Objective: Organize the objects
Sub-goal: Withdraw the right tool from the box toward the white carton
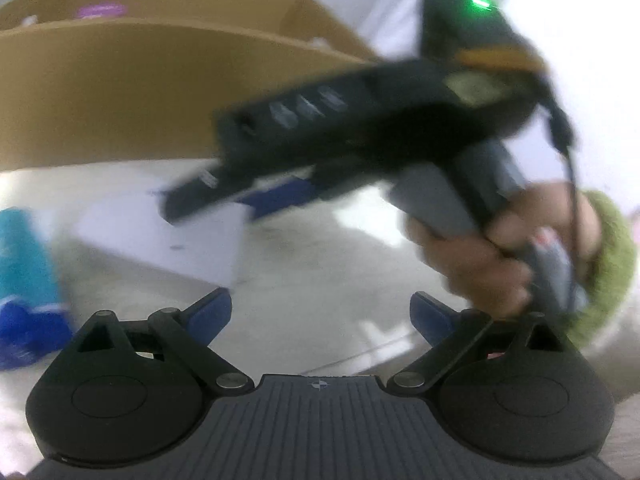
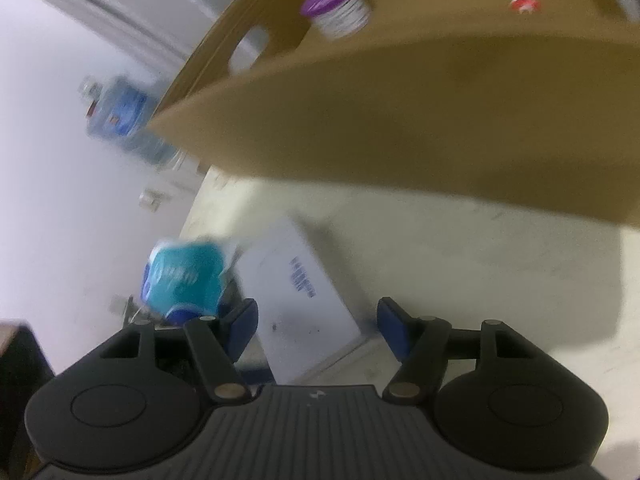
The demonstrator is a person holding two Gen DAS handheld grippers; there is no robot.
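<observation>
In the left wrist view the left gripper (image 1: 320, 312) fills the bottom of the frame, its blue pads wide apart with nothing between them, only bare pale floor (image 1: 320, 248) beyond. Across the middle and right of that frame runs the right gripper (image 1: 208, 200), blurred, a black body slanting down toward the left, with a green light (image 1: 480, 2) at its upper right; a hand (image 1: 480, 256) grips its grey handle at the right edge, a green sleeve (image 1: 612, 264) behind it. Its tips reach over a white box (image 1: 160, 236) lying on the floor at centre left. A teal pack (image 1: 24, 256) sits at the left edge, near the white box. A cardboard box (image 1: 120, 100) spans the upper left, a purple lid (image 1: 102, 11) showing over its rim. In the right wrist view the right gripper (image 2: 316, 328) has its blue pads partly apart, and the white box (image 2: 296, 304) lies between and just beyond them; no pad visibly presses on it. The teal pack (image 2: 188, 280) lies at left of centre, touching or just beside the white box's left edge. The cardboard box (image 2: 400, 120) stands open across the upper right, and inside it a purple-lidded jar (image 2: 336, 8) lies tilted at top centre, a small red-and-white item (image 2: 524, 0) well apart from it at the top right. A blurred blue pack (image 2: 120, 108) lies at the upper left.
</observation>
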